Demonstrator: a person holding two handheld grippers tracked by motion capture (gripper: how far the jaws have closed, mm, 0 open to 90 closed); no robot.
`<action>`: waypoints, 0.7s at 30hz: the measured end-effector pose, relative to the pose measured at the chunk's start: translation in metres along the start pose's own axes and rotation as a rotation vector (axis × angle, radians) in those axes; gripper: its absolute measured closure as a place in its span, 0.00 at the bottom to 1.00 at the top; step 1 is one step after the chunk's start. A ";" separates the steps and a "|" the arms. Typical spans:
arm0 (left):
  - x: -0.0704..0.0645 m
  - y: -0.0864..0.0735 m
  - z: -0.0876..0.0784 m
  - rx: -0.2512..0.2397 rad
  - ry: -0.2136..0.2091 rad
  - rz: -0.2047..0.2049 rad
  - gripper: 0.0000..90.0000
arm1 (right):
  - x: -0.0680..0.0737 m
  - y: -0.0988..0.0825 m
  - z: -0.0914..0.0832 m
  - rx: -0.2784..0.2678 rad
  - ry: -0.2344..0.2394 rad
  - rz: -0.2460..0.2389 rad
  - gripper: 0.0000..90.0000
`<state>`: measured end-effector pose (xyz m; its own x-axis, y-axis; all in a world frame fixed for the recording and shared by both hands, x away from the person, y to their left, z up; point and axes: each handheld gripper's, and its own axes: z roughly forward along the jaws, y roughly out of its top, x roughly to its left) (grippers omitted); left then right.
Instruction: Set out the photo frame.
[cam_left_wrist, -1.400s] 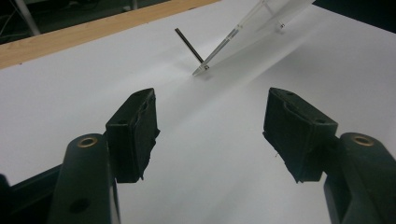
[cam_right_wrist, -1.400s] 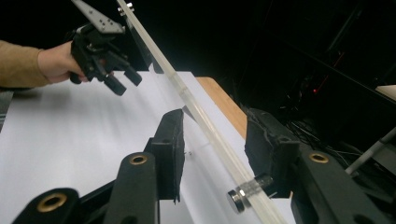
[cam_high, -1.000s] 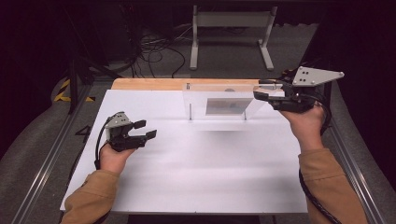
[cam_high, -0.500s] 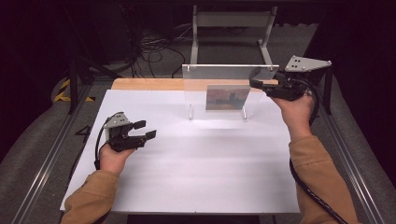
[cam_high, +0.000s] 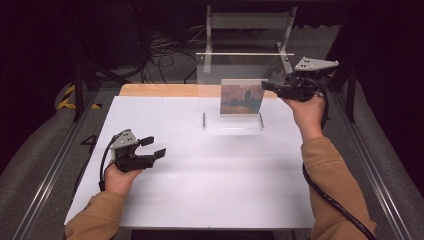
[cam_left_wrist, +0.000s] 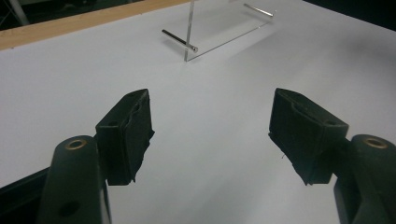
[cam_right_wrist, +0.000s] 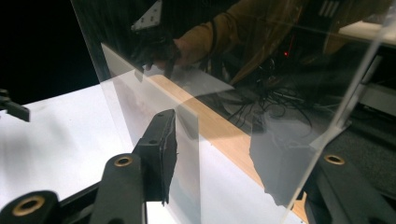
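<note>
The white table (cam_high: 210, 185) lies bare along its near edge, with the person's 2 sleeves coming in over it. Toward the near left corner the left hand (cam_high: 119, 176) holds the left gripper (cam_high: 153, 147) low over the surface, its jaws spread wide with nothing between them; in the left gripper view the 2 black pads (cam_left_wrist: 128, 135) stand well apart over plain white.

Farther back, near the middle of the far edge, a clear acrylic base (cam_high: 232, 125) rests on the table with 2 thin metal pins (cam_high: 203, 120) standing at its ends. Above it a clear acrylic panel (cam_high: 240, 67) hangs lifted off the base, tall and upright, with a small picture of a sunset scene (cam_high: 242, 99) at its lower part.

The right hand (cam_high: 307, 112) holds the right gripper (cam_high: 272, 86) up at the panel's right edge, beyond the far right part of the table. In the right gripper view the panel (cam_right_wrist: 224, 93) passes between the jaws, but whether they press on it I cannot tell.

A wooden strip (cam_high: 160, 90) runs along the far edge, and behind it cables (cam_high: 165, 50) lie on the floor.
</note>
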<state>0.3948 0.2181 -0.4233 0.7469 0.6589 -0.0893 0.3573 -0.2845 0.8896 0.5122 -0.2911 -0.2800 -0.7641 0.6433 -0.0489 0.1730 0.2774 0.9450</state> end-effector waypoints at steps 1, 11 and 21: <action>-0.001 -0.002 -0.001 0.001 0.000 -0.006 0.33 | -0.001 -0.001 0.002 0.001 0.000 0.006 0.54; 0.001 -0.007 -0.003 0.003 0.002 -0.028 0.34 | -0.018 -0.008 0.023 0.014 -0.029 0.046 0.52; -0.001 -0.005 0.001 0.011 -0.014 -0.017 0.34 | -0.024 -0.017 0.038 0.070 -0.074 0.083 0.43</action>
<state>0.3923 0.2182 -0.4279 0.7487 0.6536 -0.1107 0.3762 -0.2815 0.8828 0.5510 -0.2842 -0.3070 -0.6978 0.7163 0.0024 0.2786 0.2684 0.9221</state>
